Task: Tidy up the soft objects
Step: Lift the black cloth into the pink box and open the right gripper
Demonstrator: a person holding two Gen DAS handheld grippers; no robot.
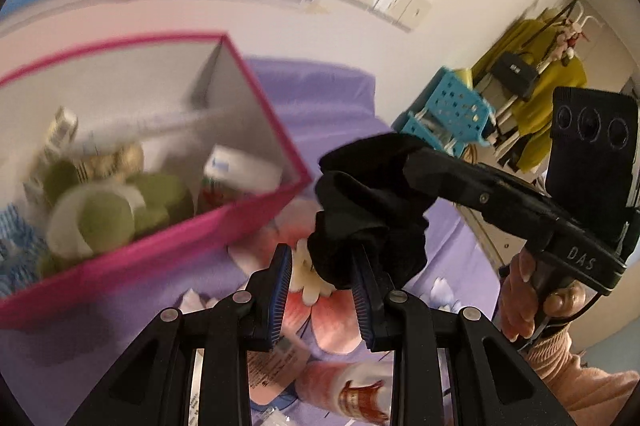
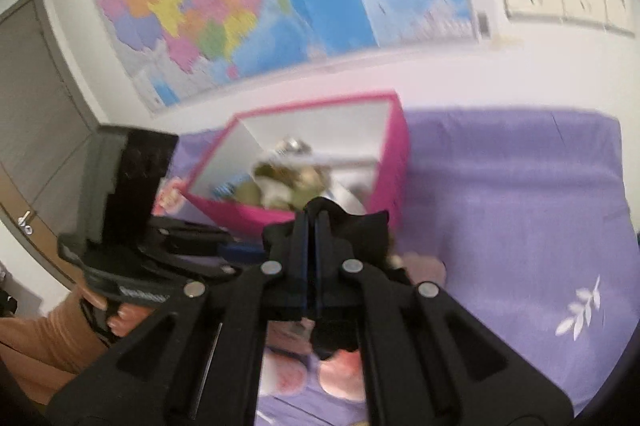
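Black, floppy fabric is what I have in the air: a dark cloth (image 1: 368, 210), perhaps a sock, though blur keeps me from naming it. My right gripper (image 2: 313, 226) is clamped on it, its fingers pressed nearly together with the fabric bunched around the tips. My left gripper (image 1: 320, 266) has its blue-padded fingers parted; the cloth hangs against the inside of one pad, but I read nothing as pinched there. The cloth hangs above the purple bedspread (image 2: 520, 186), just short of the pink box (image 1: 256, 222), which sits on the bed by the wall. Inside the box I can already make out green and white plush toys (image 1: 108, 210) and some pale packets, so I judge a good part of the sorting done. Left to do, as I see it: carry this cloth over the rim and let go, then deal with the pinkish soft things (image 1: 332, 318) lying on the bedspread below my grippers.
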